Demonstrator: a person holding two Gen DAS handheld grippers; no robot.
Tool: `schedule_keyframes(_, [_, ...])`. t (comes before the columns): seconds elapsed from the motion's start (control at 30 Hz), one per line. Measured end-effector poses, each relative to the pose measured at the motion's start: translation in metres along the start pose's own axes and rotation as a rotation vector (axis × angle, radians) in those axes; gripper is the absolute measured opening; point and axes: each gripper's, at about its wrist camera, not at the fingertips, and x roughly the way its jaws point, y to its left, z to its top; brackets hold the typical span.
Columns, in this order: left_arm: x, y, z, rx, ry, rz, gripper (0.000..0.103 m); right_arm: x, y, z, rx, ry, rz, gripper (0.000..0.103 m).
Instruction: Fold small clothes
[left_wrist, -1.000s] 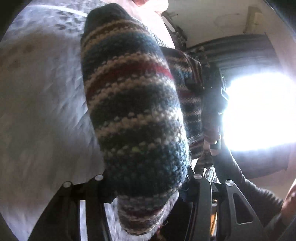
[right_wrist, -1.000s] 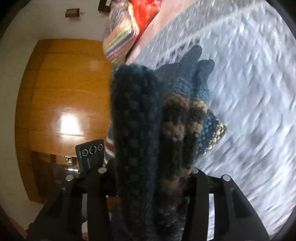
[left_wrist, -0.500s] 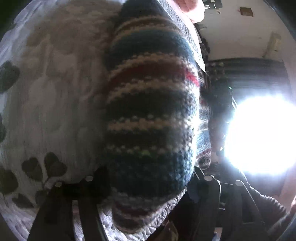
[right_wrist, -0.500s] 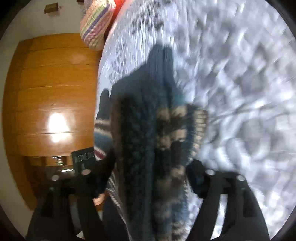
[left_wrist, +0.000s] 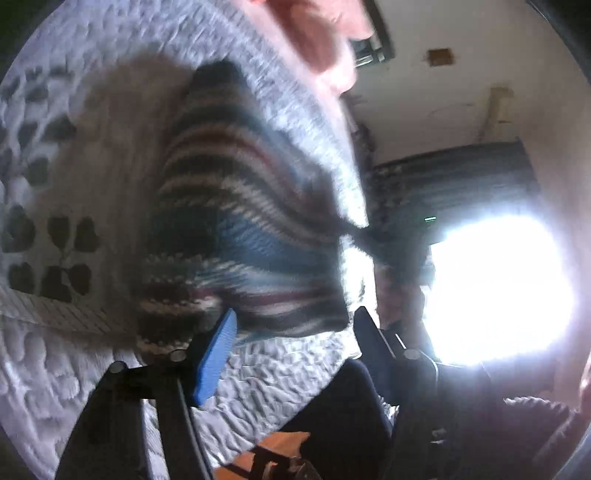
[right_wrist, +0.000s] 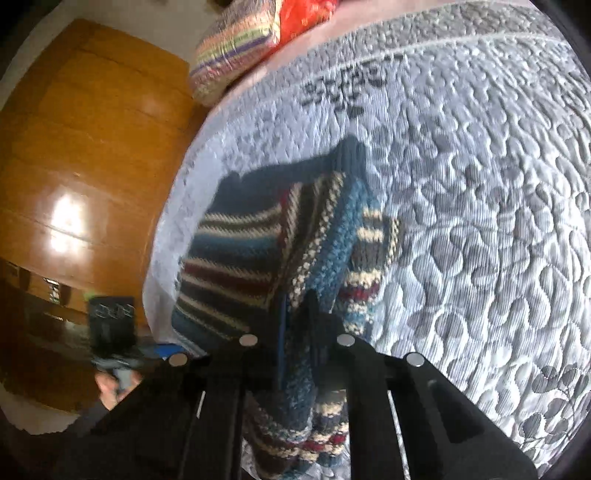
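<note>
- left gripper (left_wrist: 291, 332): black frame, blue ribbed pad on one finger (left_wrist: 214, 360), silver screw heads at pivots
- right gripper (right_wrist: 295, 317): black linkage arms, round silver screws, thin blue pad edge
- dark knit sleeve (left_wrist: 535, 417)

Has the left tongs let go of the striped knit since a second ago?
Yes. The left tongs now stand open, backed off the striped knit lying on the quilt.
</note>
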Motion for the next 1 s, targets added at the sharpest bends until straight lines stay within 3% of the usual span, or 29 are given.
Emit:
schedule_keyframes(0.1, [0.006,0.021,-0.004,-0.062,0.039,0.018,0.050,0.005,-0.021,0.004,-0.001,0.011,-0.083,0.008])
schedule_keyframes(0.17, [0.019,0.026,0.001,-0.091,0.101,0.072,0.040,0.021,-0.041,0.007,0.041,0.033,-0.093,0.009])
schedule_keyframes(0.23, [0.019,0.038,0.003,-0.101,0.140,0.098,0.028,0.018,-0.047,0.008,0.050,0.028,-0.076,0.018])
schedule_keyframes(0.3, [0.024,0.042,0.008,-0.101,0.163,0.120,0.020,0.003,-0.038,0.006,0.036,-0.013,-0.103,0.029])
schedule_keyframes(0.37, [0.028,0.045,0.012,-0.100,0.190,0.139,0.011,-0.025,-0.009,-0.005,-0.086,-0.088,-0.189,0.029])
schedule_keyframes(0.43, [0.031,0.056,0.018,-0.097,0.212,0.158,0.002,-0.032,0.017,-0.022,-0.184,-0.042,-0.141,0.028])
schedule_keyframes(0.5, [0.036,0.059,0.022,-0.097,0.228,0.157,0.002,-0.017,0.036,-0.044,-0.259,0.082,-0.084,0.023])
schedule_keyframes(0.6, [0.043,0.054,0.032,-0.084,0.248,0.177,0.002,0.013,0.033,-0.070,-0.370,0.208,-0.189,0.012])
schedule_keyframes(0.7, [0.048,0.045,0.037,-0.054,0.278,0.207,0.002,0.011,0.005,-0.061,-0.302,0.191,-0.178,0.000])
schedule_keyframes(0.77, [0.046,0.025,0.034,-0.017,0.305,0.219,0.004,-0.003,0.006,-0.056,-0.285,0.162,-0.171,0.001])
schedule_keyframes(0.8, [0.047,0.018,0.032,0.003,0.313,0.217,0.010,-0.010,0.011,-0.056,-0.294,0.152,-0.170,0.008])
schedule_keyframes(0.87, [0.041,-0.002,0.029,0.056,0.306,0.171,0.016,-0.021,0.020,-0.061,-0.315,0.146,-0.149,0.008])
schedule_keyframes(0.93, [0.034,-0.018,0.031,0.092,0.271,0.079,0.020,-0.025,0.029,-0.072,-0.358,0.167,-0.119,0.009])
schedule_keyframes(1.0, [0.032,-0.035,0.038,0.117,0.224,-0.001,0.023,-0.014,0.028,-0.085,-0.383,0.211,-0.154,0.009])
